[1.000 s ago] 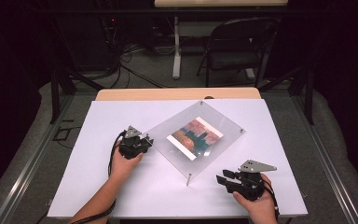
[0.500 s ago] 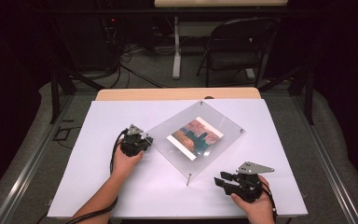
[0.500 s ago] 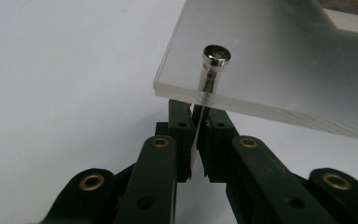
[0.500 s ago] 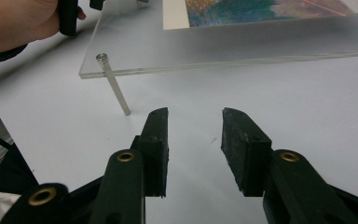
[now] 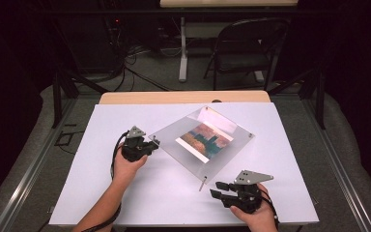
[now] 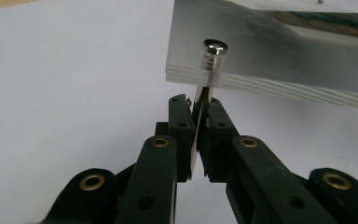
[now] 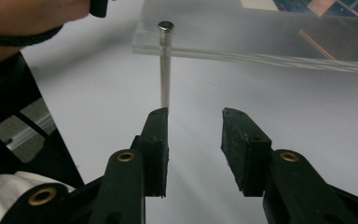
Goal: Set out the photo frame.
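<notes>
L gripper clamped on frame leg, R gripper open

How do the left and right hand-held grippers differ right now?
The left hand-held gripper is shut on the metal leg pin at a corner of the clear acrylic photo frame; its jaws have just been closing. The right hand-held gripper stands open and holds nothing, its jaws short of another pin. Both have black jaws and point at the frame.

Black claw arms, brass rivets; grey triangular plate; black cable.
</notes>
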The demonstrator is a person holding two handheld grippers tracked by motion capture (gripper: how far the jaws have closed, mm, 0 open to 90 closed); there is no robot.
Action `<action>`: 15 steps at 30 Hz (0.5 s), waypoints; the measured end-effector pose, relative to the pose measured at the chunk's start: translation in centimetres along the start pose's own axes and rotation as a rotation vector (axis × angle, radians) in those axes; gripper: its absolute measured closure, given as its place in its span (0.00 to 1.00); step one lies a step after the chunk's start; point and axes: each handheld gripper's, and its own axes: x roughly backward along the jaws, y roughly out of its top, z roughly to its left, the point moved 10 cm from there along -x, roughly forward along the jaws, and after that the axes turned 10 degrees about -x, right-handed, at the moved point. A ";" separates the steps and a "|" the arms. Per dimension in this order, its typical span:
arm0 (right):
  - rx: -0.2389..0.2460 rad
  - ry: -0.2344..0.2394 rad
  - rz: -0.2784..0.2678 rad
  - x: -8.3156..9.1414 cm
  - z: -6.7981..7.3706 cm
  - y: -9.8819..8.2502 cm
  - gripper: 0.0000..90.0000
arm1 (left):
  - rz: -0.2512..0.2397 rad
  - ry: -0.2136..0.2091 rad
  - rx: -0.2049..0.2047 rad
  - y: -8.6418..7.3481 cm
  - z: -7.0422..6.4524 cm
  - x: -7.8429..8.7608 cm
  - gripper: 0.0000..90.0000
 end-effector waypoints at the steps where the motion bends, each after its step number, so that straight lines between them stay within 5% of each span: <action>1: 0.002 0.009 -0.001 -0.1 0.2 0.0 0.68 | -0.001 -0.002 -0.002 0.0 -0.1 0.1 0.93; 15: -0.002 0.043 0.027 -2.4 0.7 0.1 0.81 | -0.017 -0.047 -0.018 0.0 -2.3 1.5 0.94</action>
